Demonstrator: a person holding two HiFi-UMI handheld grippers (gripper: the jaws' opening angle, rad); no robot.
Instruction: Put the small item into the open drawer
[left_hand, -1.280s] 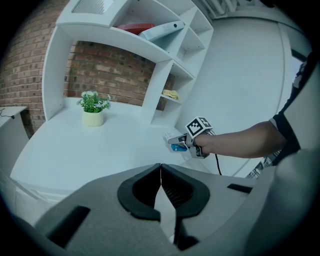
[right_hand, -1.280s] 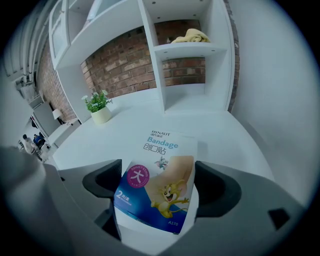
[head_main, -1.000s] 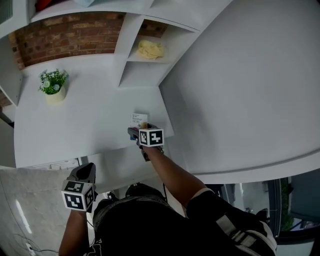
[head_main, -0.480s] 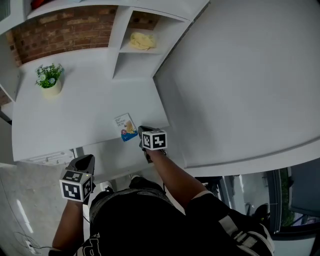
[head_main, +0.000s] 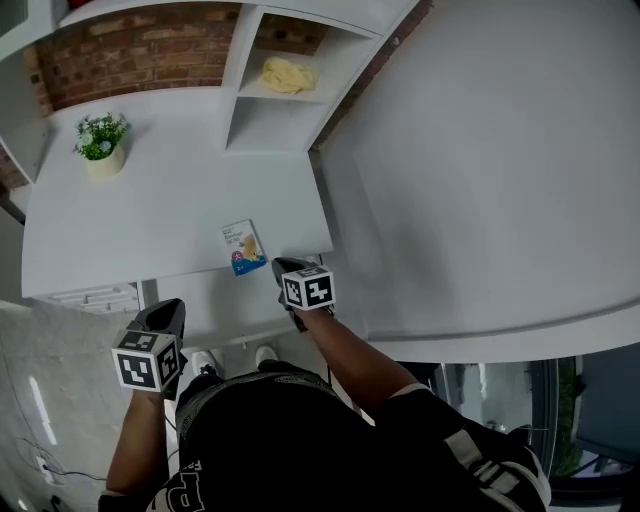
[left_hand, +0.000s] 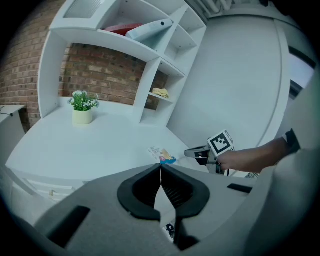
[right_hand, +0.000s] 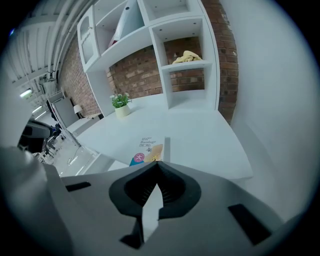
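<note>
Box (head_main: 243, 247) at desk (head_main: 150, 200) front edge, near right corner. Right gripper (head_main: 278, 265) fingers pressed together, tips just beside box. Left gripper (head_main: 168, 308) fingers pressed together too.

The person wears a black short-sleeved top (head_main: 280, 440) with white lettering at its left hem, perhaps grey straps on its right shoulder, pale shoes (head_main: 205, 360) beyond it, while left gripper (head_main: 168, 308) and right gripper (head_main: 281, 266), grey with black pads, bear black-and-white marker cubes.

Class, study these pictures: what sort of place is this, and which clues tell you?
Probably a home study or office nook: a white desk, white shelving set against a brick wall, and a small potted plant.
</note>
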